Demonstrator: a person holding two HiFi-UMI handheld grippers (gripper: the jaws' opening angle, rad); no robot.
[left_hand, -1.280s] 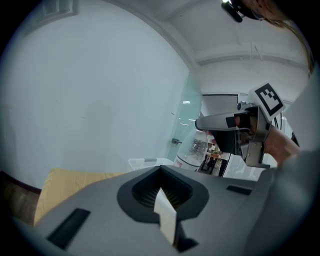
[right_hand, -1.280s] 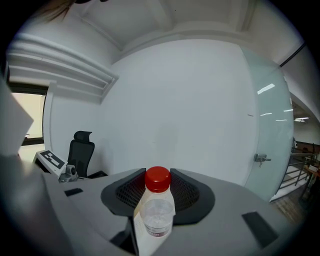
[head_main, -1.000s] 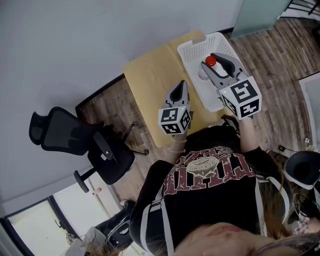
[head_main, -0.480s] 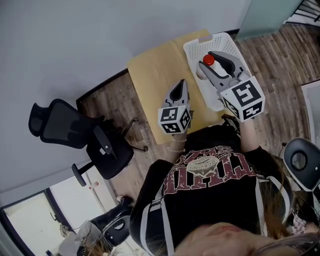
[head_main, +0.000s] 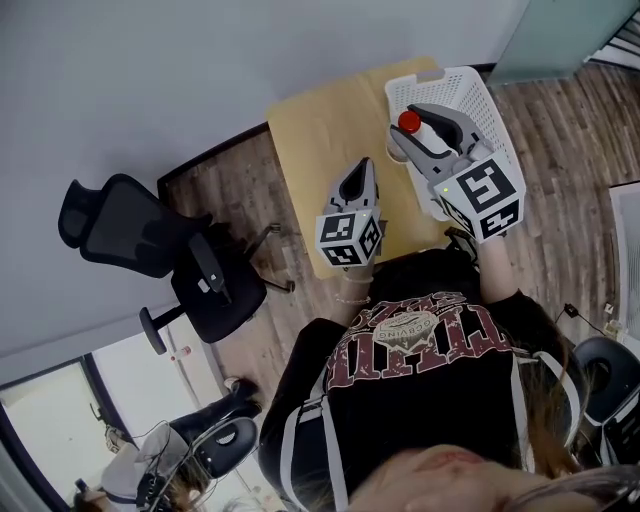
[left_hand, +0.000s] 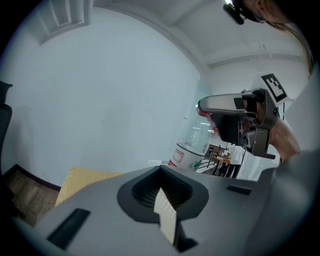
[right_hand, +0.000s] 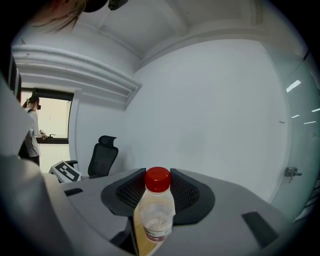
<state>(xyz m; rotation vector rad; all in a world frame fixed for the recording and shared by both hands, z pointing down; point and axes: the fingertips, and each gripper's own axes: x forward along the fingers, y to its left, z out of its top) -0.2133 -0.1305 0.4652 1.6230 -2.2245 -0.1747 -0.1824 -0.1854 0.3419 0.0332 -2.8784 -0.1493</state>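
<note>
The right gripper (head_main: 425, 128) is clamped on a clear plastic bottle (right_hand: 156, 215) with a red cap (right_hand: 158, 179), holding it upright in the air over the near edge of the white basket (head_main: 478, 92) on the yellow table (head_main: 320, 120). The bottle's white label (left_hand: 181, 158) has a red band, its print too small to read. The left gripper (head_main: 358, 178) hangs just beside it, jaws together and empty.
</note>
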